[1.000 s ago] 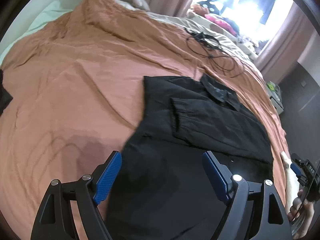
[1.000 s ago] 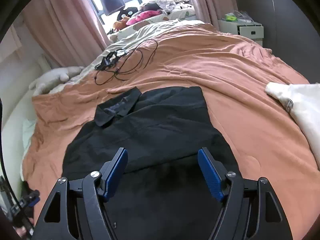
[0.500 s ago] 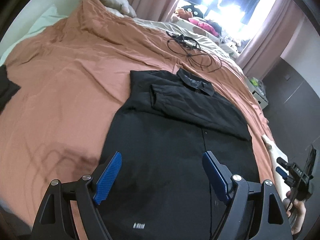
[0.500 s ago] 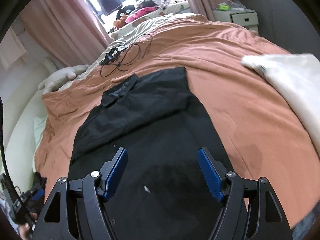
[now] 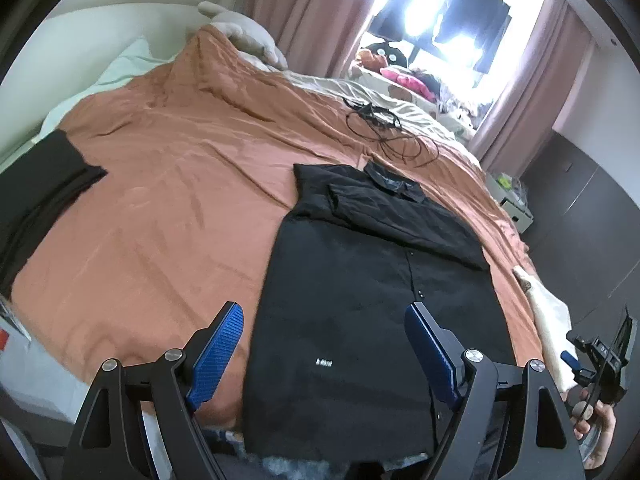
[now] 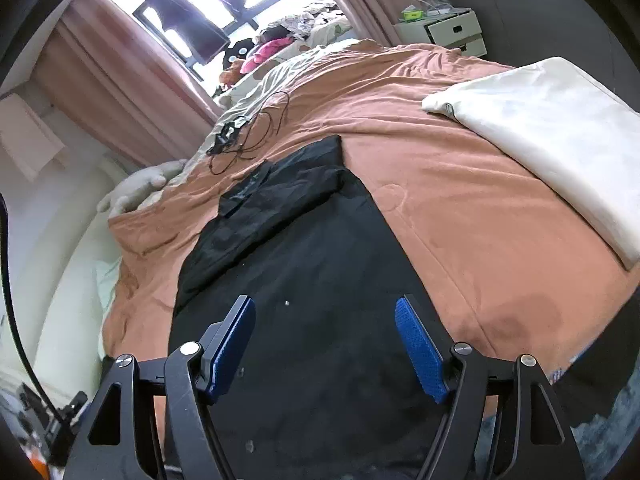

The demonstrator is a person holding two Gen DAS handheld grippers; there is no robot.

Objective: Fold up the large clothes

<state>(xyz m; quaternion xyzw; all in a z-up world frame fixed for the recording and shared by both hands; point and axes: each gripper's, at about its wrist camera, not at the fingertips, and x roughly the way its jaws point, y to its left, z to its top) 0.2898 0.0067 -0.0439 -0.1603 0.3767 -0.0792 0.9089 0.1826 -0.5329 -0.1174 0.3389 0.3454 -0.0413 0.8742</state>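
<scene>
You've pulled both grippers back nearer the bed's edge, black shirt (image 5: 372,288) now seen full-length on the rust duvet (image 5: 168,184), 2 sleeves folded across its chest, matte creased fabric, left gripper (image 5: 324,354) and right gripper (image 6: 325,346) spread wide, holding nothing.

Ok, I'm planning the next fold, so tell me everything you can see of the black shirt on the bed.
The black shirt lies flat on the rust-coloured bedspread, collar at the far end, hem hanging over the near edge. It looks like thin woven fabric, with a button placket down the front and a small white label near the hem. Its sides and sleeves are already folded in, one sleeve lying across the chest. Both open grippers, left and right, hover over its lower part without touching it.
</scene>
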